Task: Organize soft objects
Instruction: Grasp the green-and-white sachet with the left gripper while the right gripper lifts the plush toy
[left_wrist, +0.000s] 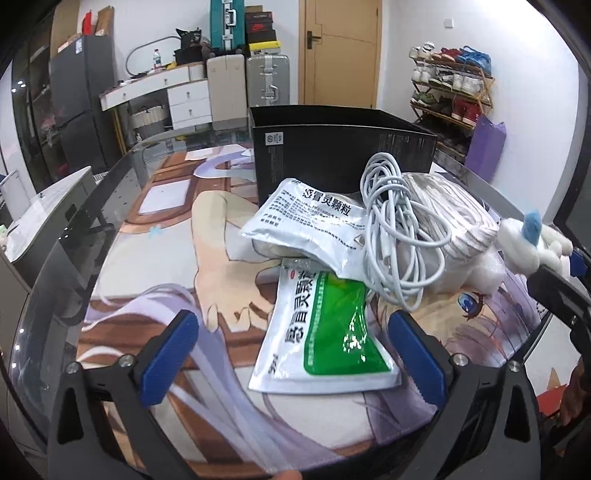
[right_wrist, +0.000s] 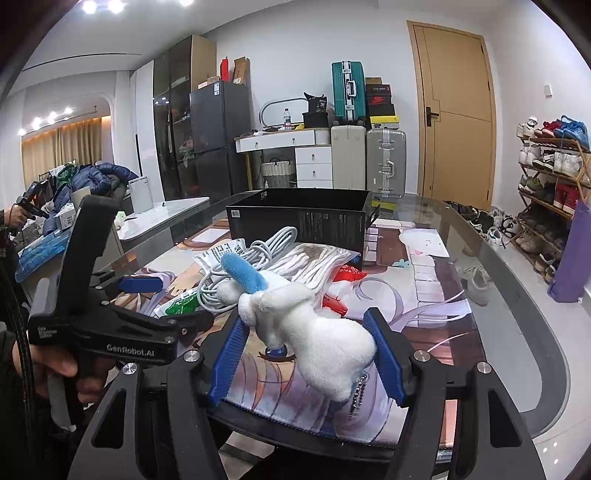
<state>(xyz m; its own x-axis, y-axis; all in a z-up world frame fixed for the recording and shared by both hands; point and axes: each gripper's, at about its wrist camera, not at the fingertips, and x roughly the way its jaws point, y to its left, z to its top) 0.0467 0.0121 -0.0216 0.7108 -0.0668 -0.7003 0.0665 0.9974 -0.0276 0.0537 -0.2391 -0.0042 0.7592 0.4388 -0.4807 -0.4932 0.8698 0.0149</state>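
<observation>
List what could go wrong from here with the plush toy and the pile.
The right gripper holds the white plush toy by its body, so the soft toy may slip out. The white cable loops over the foil sachets; the open left gripper, taking the green sachet, may drag the cable along.

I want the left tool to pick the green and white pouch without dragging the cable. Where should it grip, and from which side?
Grip the green and white pouch at its near bottom edge, coming from the near side, low over the mat. That end lies flat and free, while its far end is tucked under the silver pouch and the white cable. The open left tool probably already straddles it.
</observation>
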